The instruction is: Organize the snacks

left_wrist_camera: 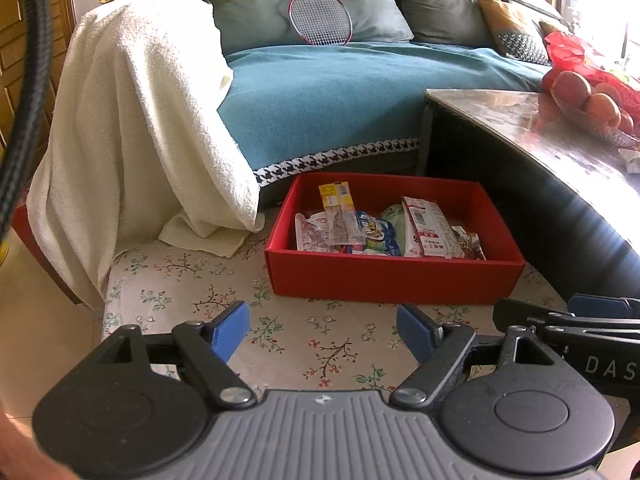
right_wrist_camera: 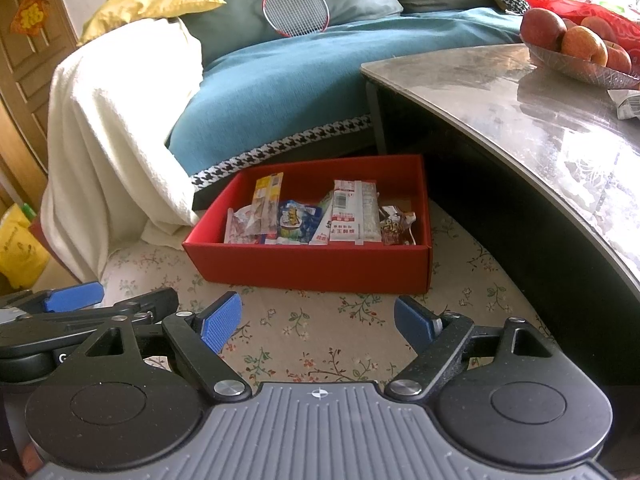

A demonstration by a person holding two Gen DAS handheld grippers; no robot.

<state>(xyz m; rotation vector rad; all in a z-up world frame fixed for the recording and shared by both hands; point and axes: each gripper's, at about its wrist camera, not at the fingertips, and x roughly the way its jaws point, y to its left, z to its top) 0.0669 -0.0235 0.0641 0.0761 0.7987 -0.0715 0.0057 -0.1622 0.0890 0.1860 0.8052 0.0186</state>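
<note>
snacks (left_wrist_camera: 384,228) sit piled in the red box (left_wrist_camera: 394,278) on the floral cushion; left gripper (left_wrist_camera: 322,330) and right gripper (right_wrist_camera: 318,320) hover spread, empty. slippery wrappers could slide from the pads.

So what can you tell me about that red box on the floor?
The red box is a shallow, open-topped rectangular tray with no lid on it, and looks like cardboard. It sits flat on a floral-patterned cover, just in front of the sofa and beside the dark table. Several snack packets lie jumbled inside, some leaning up against each other. Nothing else touches it; both grippers are short of it.
</note>
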